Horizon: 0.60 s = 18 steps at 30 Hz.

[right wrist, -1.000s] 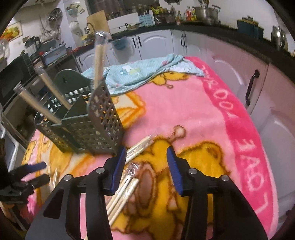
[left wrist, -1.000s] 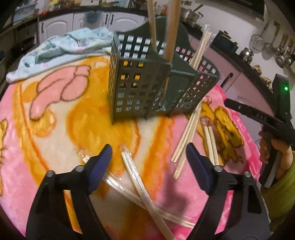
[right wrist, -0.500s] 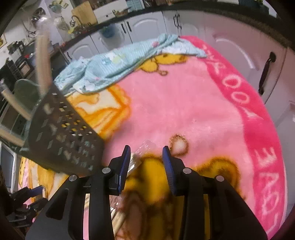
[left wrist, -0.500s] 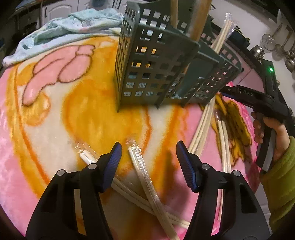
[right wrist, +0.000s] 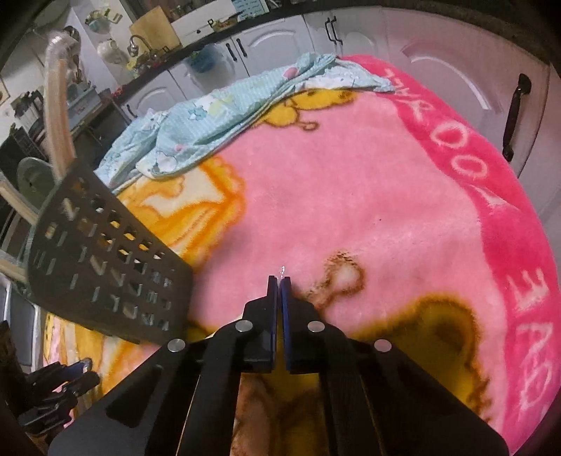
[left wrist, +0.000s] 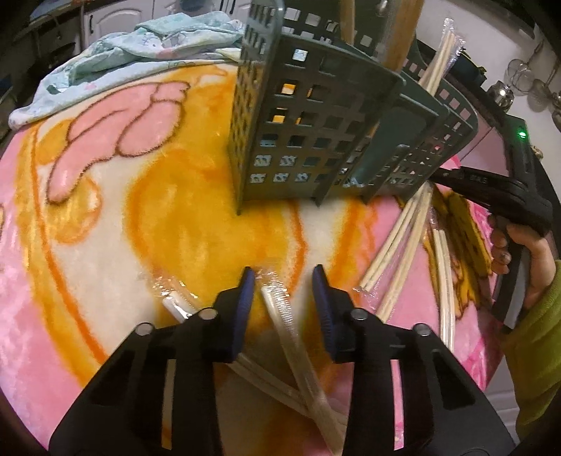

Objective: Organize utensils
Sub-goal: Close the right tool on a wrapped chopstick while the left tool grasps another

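On the pink blanket (left wrist: 87, 266), the green caddy (left wrist: 315, 140) stands upright, wooden handles (left wrist: 399, 28) sticking out of its top. Left gripper (left wrist: 284, 280) sits low just in front of the caddy, fingers spread, not clamped. One wrapped chopstick pair (left wrist: 280, 308) lies between its fingers, wrapper tip near the fingertips; contact with the pads can't be told. A second wrapped pair (left wrist: 175, 301) lies just left of that gripper, crossing under the first farther back. More pairs (left wrist: 399, 242) lie on the blanket to the caddy's right, one end running under its base; another pair (left wrist: 443, 273) lies beyond those. One wrapped pair (left wrist: 438, 52) stands in the caddy's far right compartment. Right gripper (right wrist: 279, 280) is at the caddy's right side, blue pads pressed together; a sliver of clear wrapper (right wrist: 281, 270) shows at the tips, rest hidden, so what it pinches can't be told. Light blue cloth (right wrist: 217, 115) is bunched on the blanket behind the caddy.
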Available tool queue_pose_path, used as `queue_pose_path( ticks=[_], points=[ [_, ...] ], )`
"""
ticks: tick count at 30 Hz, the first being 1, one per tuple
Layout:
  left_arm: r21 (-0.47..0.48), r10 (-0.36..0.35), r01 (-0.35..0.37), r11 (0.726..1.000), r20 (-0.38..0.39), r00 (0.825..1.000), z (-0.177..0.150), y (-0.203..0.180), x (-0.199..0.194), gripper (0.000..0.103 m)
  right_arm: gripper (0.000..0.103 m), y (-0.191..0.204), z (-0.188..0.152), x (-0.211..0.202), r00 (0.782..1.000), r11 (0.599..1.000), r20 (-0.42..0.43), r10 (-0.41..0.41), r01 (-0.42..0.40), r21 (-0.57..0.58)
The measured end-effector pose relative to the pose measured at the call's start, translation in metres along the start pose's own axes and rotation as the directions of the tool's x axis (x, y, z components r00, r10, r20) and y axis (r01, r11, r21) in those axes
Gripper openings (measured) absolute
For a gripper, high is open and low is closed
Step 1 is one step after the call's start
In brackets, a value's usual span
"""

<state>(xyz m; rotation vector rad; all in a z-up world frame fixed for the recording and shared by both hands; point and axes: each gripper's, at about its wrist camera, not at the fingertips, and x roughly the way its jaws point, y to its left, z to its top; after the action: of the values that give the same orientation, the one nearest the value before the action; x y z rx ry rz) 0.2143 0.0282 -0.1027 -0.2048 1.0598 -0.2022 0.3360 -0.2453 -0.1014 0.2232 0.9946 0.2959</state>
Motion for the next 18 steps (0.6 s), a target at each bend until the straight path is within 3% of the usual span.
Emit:
queue_pose_path(
  ticks=[5, 18],
  points=[
    [-0.017, -0.003, 0.003, 1.0, -0.001, 1.0, 0.0, 0.01, -0.001, 0.012, 0.003, 0.001, -0.004, -0.027, 0.998, 1.0, 0.06, 0.015, -0.015, 0.005],
    [-0.039, -0.075, 0.077, 0.996, 0.031, 0.997, -0.002, 0.023, -0.023, 0.006, 0.003, 0.015, -0.028, -0.1, 0.982, 0.999, 0.182, 0.04, -0.033, -0.043]
  ],
)
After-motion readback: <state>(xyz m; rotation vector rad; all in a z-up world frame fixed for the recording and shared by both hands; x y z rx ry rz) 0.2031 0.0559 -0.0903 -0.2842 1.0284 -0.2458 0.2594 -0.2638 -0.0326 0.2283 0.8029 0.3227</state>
